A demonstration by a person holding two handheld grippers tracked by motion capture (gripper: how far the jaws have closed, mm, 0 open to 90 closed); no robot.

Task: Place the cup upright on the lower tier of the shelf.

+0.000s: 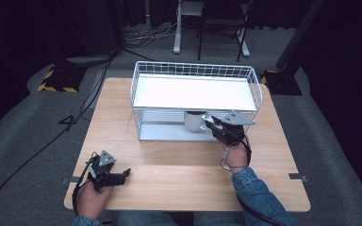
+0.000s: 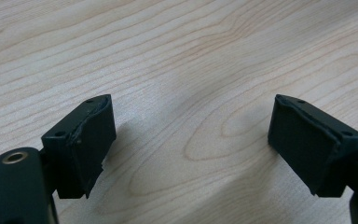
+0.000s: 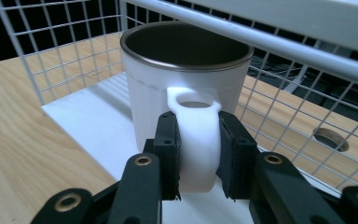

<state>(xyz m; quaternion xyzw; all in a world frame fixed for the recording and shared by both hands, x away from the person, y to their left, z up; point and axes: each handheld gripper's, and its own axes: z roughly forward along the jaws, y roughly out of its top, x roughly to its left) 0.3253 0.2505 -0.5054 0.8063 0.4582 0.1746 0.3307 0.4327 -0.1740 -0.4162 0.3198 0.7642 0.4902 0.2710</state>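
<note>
I've got the right gripper (image 3: 199, 154) clamped on the loop handle of the white ceramic mug w/ dark inside (image 3: 186, 79); jaws nearly closed, one pad each side of the handle, handle upright between them. In the high view that mug (image 1: 194, 121) sits on the lower level of the white wire two-tier rack (image 1: 146, 75), toward the rack's 5 o'clock corner, under the white top shelf, and the right gripper (image 1: 210, 123) reaches in from the open front side. Key relation, as I judge it: the mug body lies straight ahead at 12 o'clock from the jaws, handle pointing back at 6 toward me, mug axis vertical, so the only clean path in or out is along that 12–6 line, keeping the rim below the top shelf's front wire, which crosses just above it in the right gripper view. Tilt it and I'd expect the rim to catch that wire. Left gripper (image 1: 118, 176) is well apart, at abt 7 o'clock on the light wooden table (image 1: 273, 188), near the front edge; in its own view the left gripper (image 2: 191, 140) has jaws spread wide w/ nothing between them, just wood grain below. Right hand is clearly the nearer one, so this move is its job; left stays idle imo.
</note>
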